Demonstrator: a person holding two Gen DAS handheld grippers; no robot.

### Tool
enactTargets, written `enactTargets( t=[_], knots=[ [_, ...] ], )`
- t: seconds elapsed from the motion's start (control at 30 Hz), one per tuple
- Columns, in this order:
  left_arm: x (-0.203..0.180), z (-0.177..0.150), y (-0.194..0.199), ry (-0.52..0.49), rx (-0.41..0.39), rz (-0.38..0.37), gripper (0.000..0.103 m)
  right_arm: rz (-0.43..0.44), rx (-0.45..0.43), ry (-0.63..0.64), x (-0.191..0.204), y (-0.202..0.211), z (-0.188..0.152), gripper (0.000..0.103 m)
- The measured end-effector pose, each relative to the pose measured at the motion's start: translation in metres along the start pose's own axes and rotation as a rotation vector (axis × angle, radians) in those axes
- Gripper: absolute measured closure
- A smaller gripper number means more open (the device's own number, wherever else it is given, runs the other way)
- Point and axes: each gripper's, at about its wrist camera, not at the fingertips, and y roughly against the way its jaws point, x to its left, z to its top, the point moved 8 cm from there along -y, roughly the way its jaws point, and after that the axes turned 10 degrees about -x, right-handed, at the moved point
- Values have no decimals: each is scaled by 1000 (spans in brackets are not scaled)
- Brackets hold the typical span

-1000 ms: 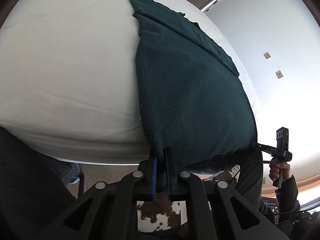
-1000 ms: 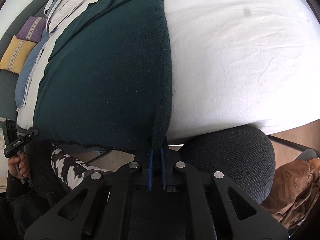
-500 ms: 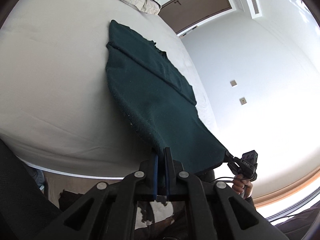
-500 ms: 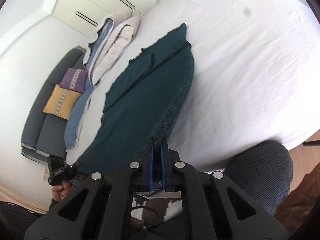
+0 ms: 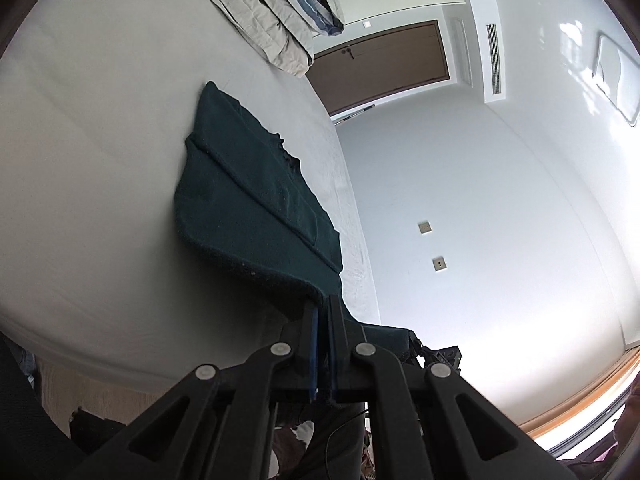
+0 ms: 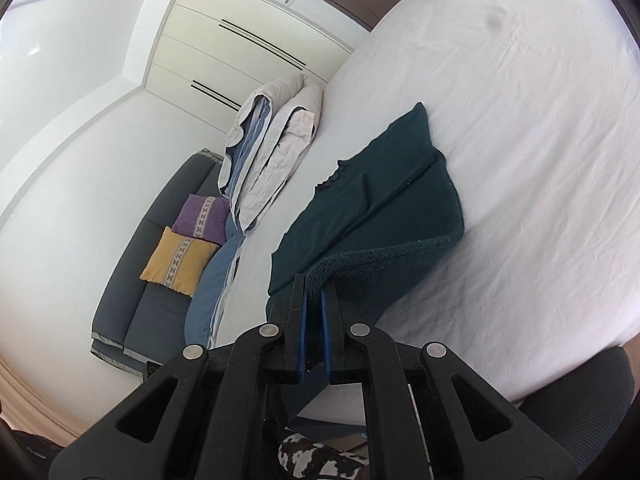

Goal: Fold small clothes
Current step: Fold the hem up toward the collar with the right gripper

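Both my left tool (image 5: 322, 312) and right tool (image 6: 315, 290) are clenched on the green garment's (image 6: 384, 208) near hem, lifted, its length lying straight ahead across the bed (image 6: 540, 160).

Two wrist fisheyes, each looking forward along its own claw from the near edge of the bed.

Left wrist view: close behind the left claw (image 5: 323, 308), tilted, facing across the bed (image 5: 92, 184) toward the brown door (image 5: 380, 64) and white wall. Right wrist view: close behind the right claw (image 6: 314, 292), facing across the bed (image 6: 540, 168) toward the wardrobe (image 6: 248, 40) and grey sofa (image 6: 156, 280). Both share the dark green garment (image 5: 248, 200) (image 6: 384, 196), the white sheet and the folded duvet (image 5: 276, 12) (image 6: 276, 132), seen from opposite sides.
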Motion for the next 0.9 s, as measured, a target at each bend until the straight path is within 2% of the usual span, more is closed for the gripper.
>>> enactTargets(
  t=[0.3,0.67,0.9],
  knots=[
    [-19,54,-28,3,-76,-49,99,29,-88,-33,9,-27,63,98],
    [3,128,-87,52,-135,-39,99,-2,-146,-93,-15,-108,135,98],
    [19,175,-143,71,-138,1,99,-68,-132,-74,-37,-180,170,98]
  ],
)
